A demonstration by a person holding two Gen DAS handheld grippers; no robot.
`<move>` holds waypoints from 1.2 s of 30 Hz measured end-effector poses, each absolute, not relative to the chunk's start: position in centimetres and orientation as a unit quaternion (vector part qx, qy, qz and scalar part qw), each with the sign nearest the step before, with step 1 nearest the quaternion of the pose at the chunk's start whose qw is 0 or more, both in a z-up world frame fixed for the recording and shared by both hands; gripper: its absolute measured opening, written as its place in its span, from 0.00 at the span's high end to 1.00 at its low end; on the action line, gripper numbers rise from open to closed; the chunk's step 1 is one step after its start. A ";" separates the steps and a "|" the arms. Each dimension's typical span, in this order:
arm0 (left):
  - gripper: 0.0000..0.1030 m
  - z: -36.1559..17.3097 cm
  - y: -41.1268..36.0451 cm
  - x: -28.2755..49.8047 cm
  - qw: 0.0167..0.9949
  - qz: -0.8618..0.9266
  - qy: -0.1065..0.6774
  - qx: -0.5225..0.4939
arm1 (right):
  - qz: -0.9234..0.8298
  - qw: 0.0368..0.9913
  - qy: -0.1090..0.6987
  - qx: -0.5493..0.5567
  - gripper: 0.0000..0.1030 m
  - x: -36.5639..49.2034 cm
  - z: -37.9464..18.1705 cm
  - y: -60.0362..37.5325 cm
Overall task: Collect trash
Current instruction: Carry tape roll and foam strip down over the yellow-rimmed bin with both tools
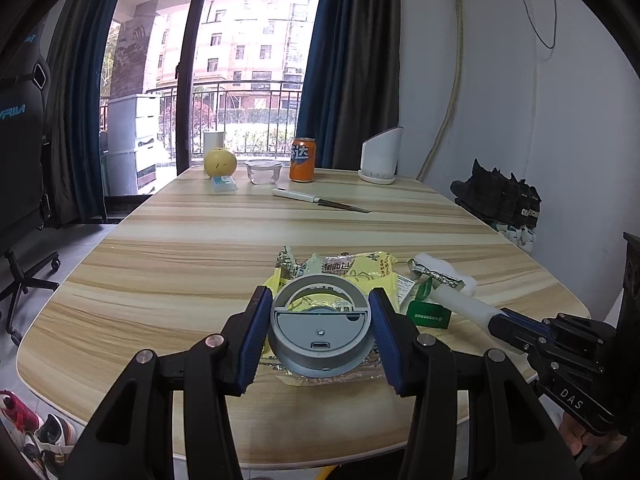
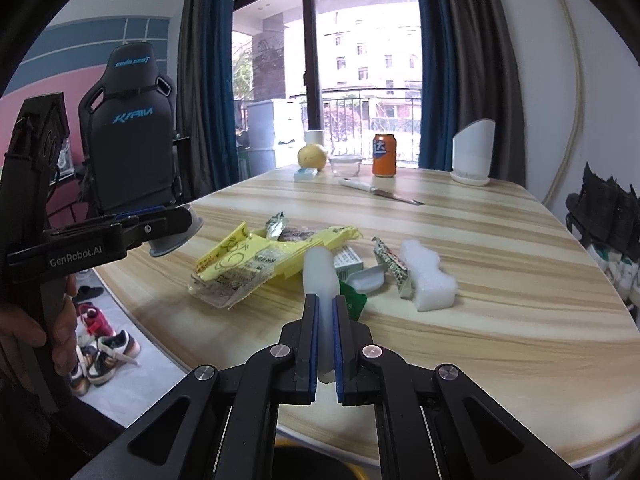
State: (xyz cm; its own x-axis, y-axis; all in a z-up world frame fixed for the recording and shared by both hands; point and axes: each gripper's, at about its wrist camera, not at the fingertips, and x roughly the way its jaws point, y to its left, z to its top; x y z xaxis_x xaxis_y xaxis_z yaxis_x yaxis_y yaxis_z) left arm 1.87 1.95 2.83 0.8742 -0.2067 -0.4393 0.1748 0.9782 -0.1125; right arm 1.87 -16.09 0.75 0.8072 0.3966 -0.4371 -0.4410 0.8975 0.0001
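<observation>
My left gripper is shut on a round grey desktop vacuum and holds it above the yellow bread wrapper. It shows at the left of the right wrist view. My right gripper is shut on a white foam strip, seen at the right of the left wrist view. The yellow wrapper, a green packet, a small striped wrapper and a white foam block lie on the wooden table.
At the table's far end stand a pear, a clear bowl, an orange soda can and a white bin-shaped holder. A knife lies mid-table. A gaming chair stands left; shoes lie on the floor.
</observation>
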 end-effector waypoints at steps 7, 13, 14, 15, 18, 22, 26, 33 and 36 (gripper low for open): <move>0.57 2.5 1.0 0.2 0.965 -0.110 0.237 -0.028 | 0.214 0.953 0.211 -0.038 0.95 0.5 2.2 -17.0; 0.57 2.1 0.3 -1.8 0.961 -0.121 0.249 -0.019 | 0.221 0.952 0.210 -0.024 0.95 -1.8 3.0 -17.6; 0.57 2.2 0.1 -2.1 0.961 -0.123 0.249 -0.018 | 0.221 0.952 0.210 -0.023 0.95 -2.4 3.0 -17.8; 0.57 2.3 -0.1 -2.5 0.960 -0.126 0.249 -0.016 | 0.222 0.952 0.212 -0.021 0.95 -3.0 2.9 -17.9; 0.57 2.4 -0.6 -3.6 0.959 -0.133 0.249 -0.016 | 0.224 0.949 0.221 -0.016 0.95 -4.8 2.7 -18.3; 0.57 2.1 -1.4 -4.7 0.957 -0.142 0.253 -0.013 | 0.224 0.947 0.231 -0.009 0.95 -6.8 2.2 -18.7; 0.57 1.1 -2.2 -5.5 0.953 -0.149 0.266 -0.010 | 0.219 0.944 0.247 -0.002 0.95 -8.2 1.2 -18.9; 0.57 -1.7 -3.8 -5.9 0.942 -0.156 0.298 -0.007 | 0.198 0.934 0.296 0.005 0.95 -8.0 -2.3 -18.9; 0.57 -3.0 -4.2 -5.6 0.937 -0.155 0.312 -0.008 | 0.190 0.930 0.314 0.003 0.95 -7.7 -3.8 -18.8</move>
State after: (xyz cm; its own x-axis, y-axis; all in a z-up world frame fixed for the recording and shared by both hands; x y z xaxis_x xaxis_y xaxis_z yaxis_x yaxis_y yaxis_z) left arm -5.59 -4.19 -3.02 0.7570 -0.2962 -0.5824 0.2862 0.9516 -0.1119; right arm -7.66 -18.81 -3.84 0.7306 0.3557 -0.5828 -0.3515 0.9277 0.1256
